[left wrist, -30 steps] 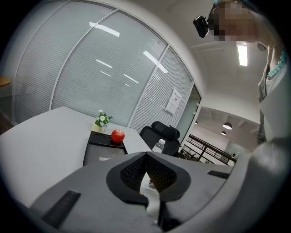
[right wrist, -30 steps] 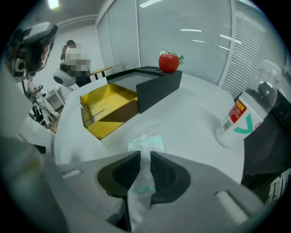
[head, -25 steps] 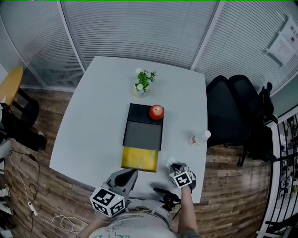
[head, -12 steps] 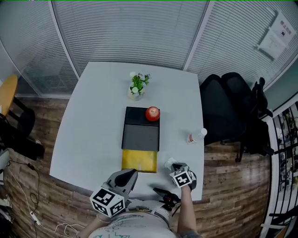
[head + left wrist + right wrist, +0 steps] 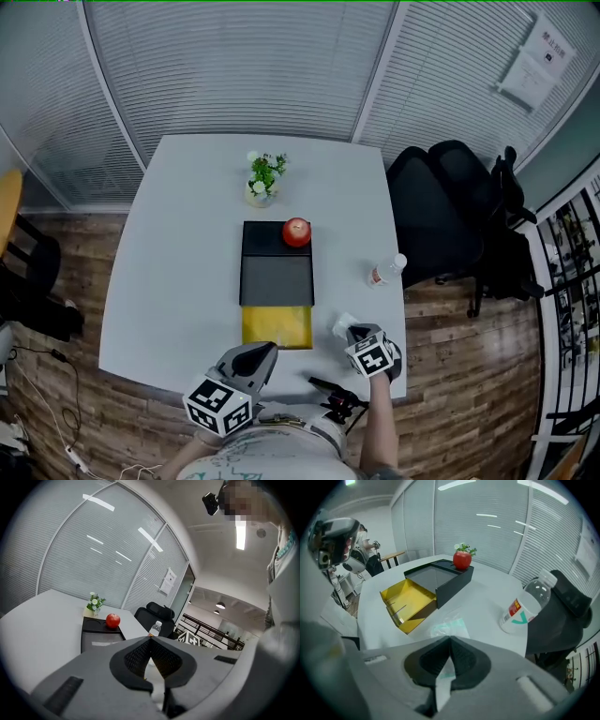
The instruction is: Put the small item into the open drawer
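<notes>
Jaws tight on packet (image 5: 451, 626) (right gripper (image 5: 449, 640))

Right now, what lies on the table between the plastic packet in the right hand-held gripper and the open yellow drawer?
Nothing: the right gripper view shows only bare white table between the packet and the drawer.

Left claw (image 5: 257, 352), right claw (image 5: 348, 330): grey moulded bodies, black ribbed pads (image 5: 135, 657), white cubes (image 5: 217, 405) bearing black square markers. Person's pale top (image 5: 272, 457), faint greenish print.
</notes>
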Demonstrator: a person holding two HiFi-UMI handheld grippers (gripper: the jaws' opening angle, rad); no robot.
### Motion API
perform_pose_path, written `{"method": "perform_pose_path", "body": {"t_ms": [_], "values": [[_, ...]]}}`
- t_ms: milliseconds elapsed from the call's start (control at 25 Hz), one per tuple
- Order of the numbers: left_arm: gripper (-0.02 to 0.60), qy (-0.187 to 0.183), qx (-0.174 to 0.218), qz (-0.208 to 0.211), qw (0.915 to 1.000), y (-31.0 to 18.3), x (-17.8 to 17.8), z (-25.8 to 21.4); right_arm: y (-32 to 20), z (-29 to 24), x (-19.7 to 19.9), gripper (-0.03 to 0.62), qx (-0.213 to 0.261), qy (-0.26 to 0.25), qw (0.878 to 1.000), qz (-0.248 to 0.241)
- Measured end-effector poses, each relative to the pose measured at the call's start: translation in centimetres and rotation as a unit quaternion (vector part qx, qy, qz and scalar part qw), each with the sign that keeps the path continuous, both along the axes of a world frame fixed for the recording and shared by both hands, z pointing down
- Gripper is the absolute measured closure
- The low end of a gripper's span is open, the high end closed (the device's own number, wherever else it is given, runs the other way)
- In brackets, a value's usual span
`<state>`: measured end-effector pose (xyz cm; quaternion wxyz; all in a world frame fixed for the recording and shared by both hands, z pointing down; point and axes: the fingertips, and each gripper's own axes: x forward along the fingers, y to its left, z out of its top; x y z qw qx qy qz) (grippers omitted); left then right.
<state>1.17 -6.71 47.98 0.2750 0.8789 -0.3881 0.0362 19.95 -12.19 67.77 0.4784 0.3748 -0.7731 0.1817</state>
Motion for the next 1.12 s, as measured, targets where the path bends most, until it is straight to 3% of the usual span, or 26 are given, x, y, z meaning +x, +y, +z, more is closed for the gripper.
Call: {"method": "perform_pose_path", "body": {"t_ms": [560, 1120], "values": [[0.584, 0.010, 0.005, 0.041, 0.9991, -0.6, 0.2, -0.4, 0.5, -8.2, -0.5, 0.591, 0.034, -0.007, 0.999, 0.026], [0.584, 0.005, 0.023, 0.034, 0.9991, -1.1, -1.6, -1.1, 0.8, -11.9, -2.6, 0.591, 0.035, -0.009, 0.999, 0.008]]}}
